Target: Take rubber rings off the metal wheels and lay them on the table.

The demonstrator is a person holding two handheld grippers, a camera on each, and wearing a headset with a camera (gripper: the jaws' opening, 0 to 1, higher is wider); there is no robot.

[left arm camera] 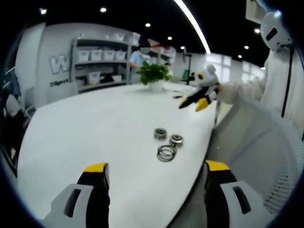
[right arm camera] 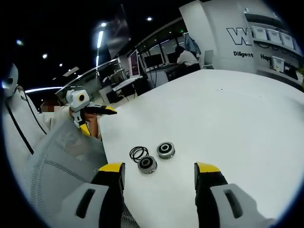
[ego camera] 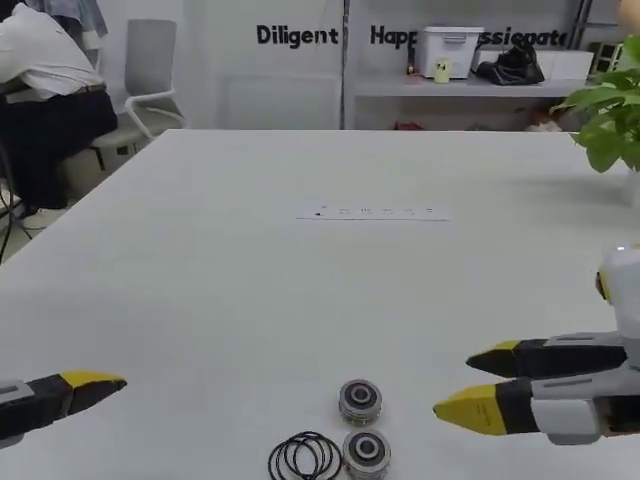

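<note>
Held off to either side of the work: left gripper (ego camera: 95,385) at lower left and right gripper (ego camera: 455,385) at lower right of the head view, jaws spread, pinching nothing, probably readied for a reach. At bottom centre, two metal wheels (ego camera: 360,398) on the table (ego camera: 300,280), with loose rubber rings (ego camera: 305,456) just left of the nearer wheel, seemingly already stripped. In the head view, one yellow tip of the left gripper; in the left gripper view, both jaws wide apart.

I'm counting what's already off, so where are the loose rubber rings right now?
In the head view the black rubber rings lie bunched on the white table near its front edge, just left of the nearer metal wheel.
</note>
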